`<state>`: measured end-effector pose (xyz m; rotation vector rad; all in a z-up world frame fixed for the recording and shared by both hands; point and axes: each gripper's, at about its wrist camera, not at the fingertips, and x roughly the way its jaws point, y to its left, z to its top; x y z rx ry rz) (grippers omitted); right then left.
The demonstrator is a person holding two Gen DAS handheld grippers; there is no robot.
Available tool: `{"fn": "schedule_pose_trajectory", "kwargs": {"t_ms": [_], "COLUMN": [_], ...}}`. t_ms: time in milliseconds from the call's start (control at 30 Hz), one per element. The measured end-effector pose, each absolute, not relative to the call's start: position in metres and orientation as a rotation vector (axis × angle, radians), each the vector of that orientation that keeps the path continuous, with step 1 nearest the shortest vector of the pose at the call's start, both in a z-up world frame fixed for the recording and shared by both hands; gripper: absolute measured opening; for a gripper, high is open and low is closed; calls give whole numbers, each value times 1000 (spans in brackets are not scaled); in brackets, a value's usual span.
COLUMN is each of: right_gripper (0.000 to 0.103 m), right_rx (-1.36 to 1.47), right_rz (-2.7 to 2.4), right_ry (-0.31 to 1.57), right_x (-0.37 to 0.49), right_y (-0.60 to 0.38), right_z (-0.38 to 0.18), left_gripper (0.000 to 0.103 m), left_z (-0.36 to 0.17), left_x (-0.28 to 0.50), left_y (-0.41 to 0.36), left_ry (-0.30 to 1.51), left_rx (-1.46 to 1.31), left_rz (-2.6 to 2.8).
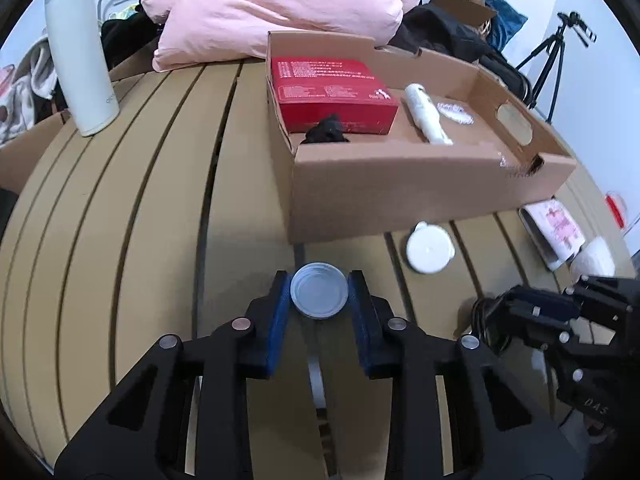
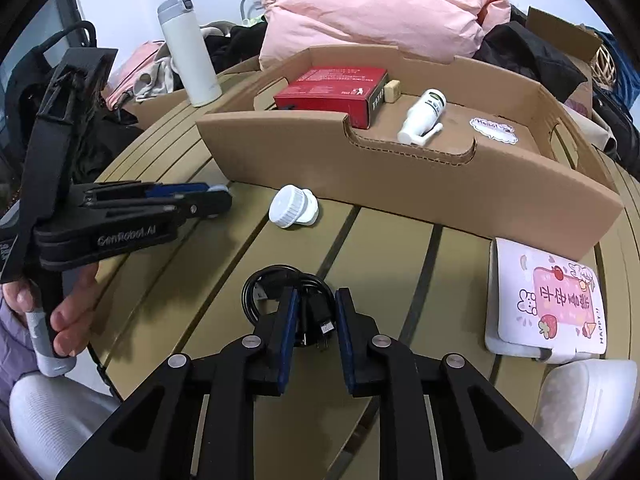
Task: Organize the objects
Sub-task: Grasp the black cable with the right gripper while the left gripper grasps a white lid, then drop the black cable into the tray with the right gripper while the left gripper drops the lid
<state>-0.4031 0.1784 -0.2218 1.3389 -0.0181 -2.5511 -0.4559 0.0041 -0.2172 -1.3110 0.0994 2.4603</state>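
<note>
Left gripper [image 1: 319,295] clamps a round metal lid [image 1: 319,295] above the table [image 1: 120,240]. Right gripper [image 2: 316,322] open, straddling the coiled black cable [image 2: 256,294]; cardboard tray [image 2: 400,184] at 12 o'clock.

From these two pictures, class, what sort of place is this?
Probably a lived-in home room: a heaped pink quilt, dark clothes piled behind, and a slatted tan table bearing a brown cardboard tray of household bits.

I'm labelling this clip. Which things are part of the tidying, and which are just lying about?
Job: cardboard tray, round tin between left gripper fingers, black cable at right gripper, white cap.
Lying about: white flask, pink bedding, tripod.
</note>
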Motion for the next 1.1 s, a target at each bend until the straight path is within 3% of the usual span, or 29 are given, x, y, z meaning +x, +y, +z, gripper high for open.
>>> {"fn": "schedule_pose_trajectory", "kwargs": {"t_ms": [100, 400, 667, 900, 1100], "right_gripper": [20, 20, 20, 20, 20], "right_rx": [1326, 1318, 1163, 1026, 1131], "right_rz": [-2556, -2604, -2653, -2722, -2718], "right_ry": [-49, -99, -250, -312, -495], "right_x": [-402, -377, -345, -374, -452], "right_y": [180, 192, 215, 254, 305], "right_z": [-219, -199, -150, -97, -96], "left_gripper": [25, 25, 25, 26, 26], "left_z": [-193, -108, -80, -72, -94], "left_x": [-440, -388, -360, -419, -514], "left_y": [-4, -68, -54, 11, 52], "left_ry": [135, -270, -281, -173, -274], "left_rx": [-1293, -1186, -1153, -1234, -1390], "left_rz": [2545, 2691, 2665, 2540, 2441]}}
